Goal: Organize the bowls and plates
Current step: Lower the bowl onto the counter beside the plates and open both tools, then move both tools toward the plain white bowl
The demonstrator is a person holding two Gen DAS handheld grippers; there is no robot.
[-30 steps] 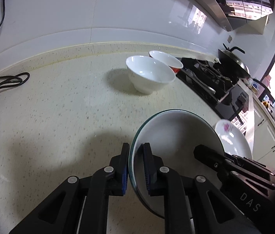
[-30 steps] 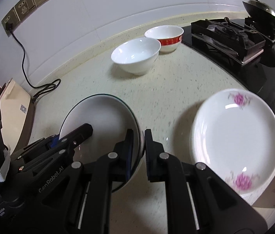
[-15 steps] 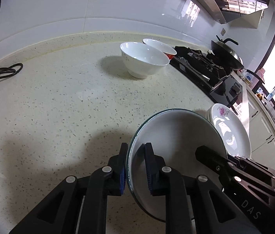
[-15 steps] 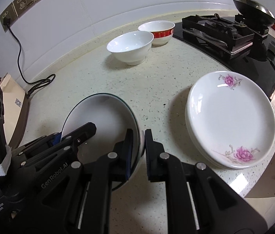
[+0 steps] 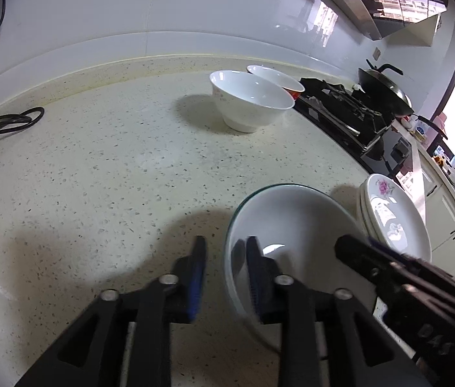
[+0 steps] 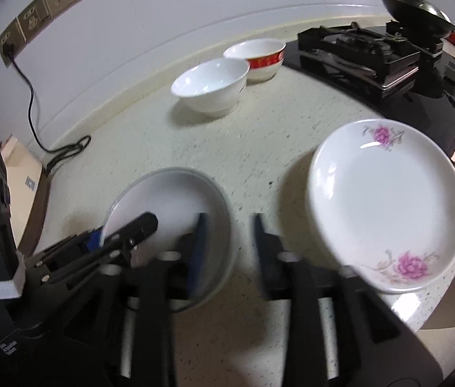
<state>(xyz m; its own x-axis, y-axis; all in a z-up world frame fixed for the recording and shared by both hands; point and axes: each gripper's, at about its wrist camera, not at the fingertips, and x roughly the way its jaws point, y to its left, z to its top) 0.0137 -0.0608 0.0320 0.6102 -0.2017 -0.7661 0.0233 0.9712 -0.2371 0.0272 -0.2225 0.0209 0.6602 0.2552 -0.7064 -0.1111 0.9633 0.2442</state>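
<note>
The plate (image 5: 292, 222) with the dark rim sits on the near counter (image 5: 98, 177), left of the flowered plates (image 6: 385, 203). Both the left gripper (image 5: 224, 258) and the right gripper (image 6: 227, 238) stand open, each straddling a rim edge without clamping it. Two bowls (image 6: 211, 85) stand far back.

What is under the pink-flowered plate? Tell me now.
Beneath the flowered plate, the left wrist view shows rims of more white plates stacked on the counter. Their faces are covered, so any pattern is hidden.
</note>
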